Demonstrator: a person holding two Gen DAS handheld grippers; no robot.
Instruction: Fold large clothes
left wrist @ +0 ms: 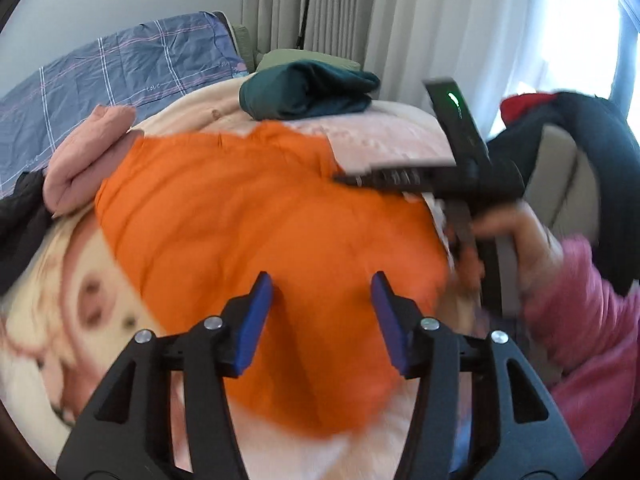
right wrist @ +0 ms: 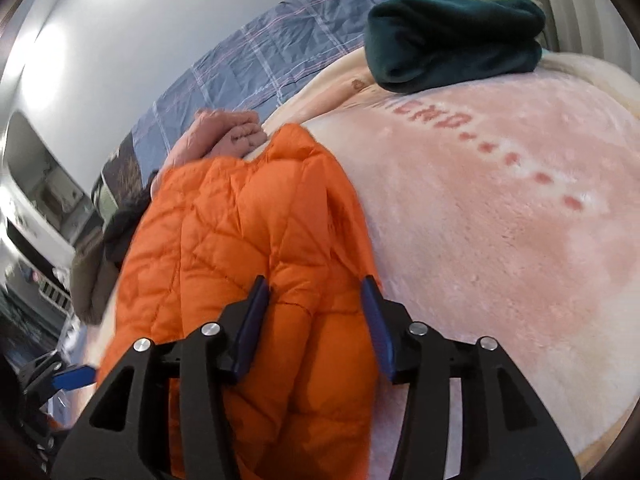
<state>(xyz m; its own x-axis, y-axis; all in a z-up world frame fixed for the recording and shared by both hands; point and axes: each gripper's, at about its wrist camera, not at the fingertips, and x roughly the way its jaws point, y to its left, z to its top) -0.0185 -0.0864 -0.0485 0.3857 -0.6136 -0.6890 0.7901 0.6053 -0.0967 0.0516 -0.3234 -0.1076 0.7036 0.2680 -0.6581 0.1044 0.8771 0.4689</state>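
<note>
An orange quilted puffer jacket (left wrist: 256,216) lies spread on a pink and cream fleece blanket (right wrist: 500,216) on a bed. It also shows in the right wrist view (right wrist: 240,240), bunched in folds. My left gripper (left wrist: 322,292) is open and empty just above the jacket's near part. My right gripper (right wrist: 316,296) is open over the jacket's right edge, with cloth between its blue pads but not pinched. In the left wrist view the right gripper's body (left wrist: 460,168) sits at the jacket's right edge, held by a hand in a pink sleeve. That view is motion-blurred.
A folded dark green garment (left wrist: 308,94) lies at the blanket's far end, also in the right wrist view (right wrist: 452,40). A rolled pink garment (left wrist: 88,160) lies left of the jacket. A blue plaid sheet (left wrist: 112,76) and curtains (left wrist: 360,20) are behind. Dark clothes hang on a chair (left wrist: 580,168) at right.
</note>
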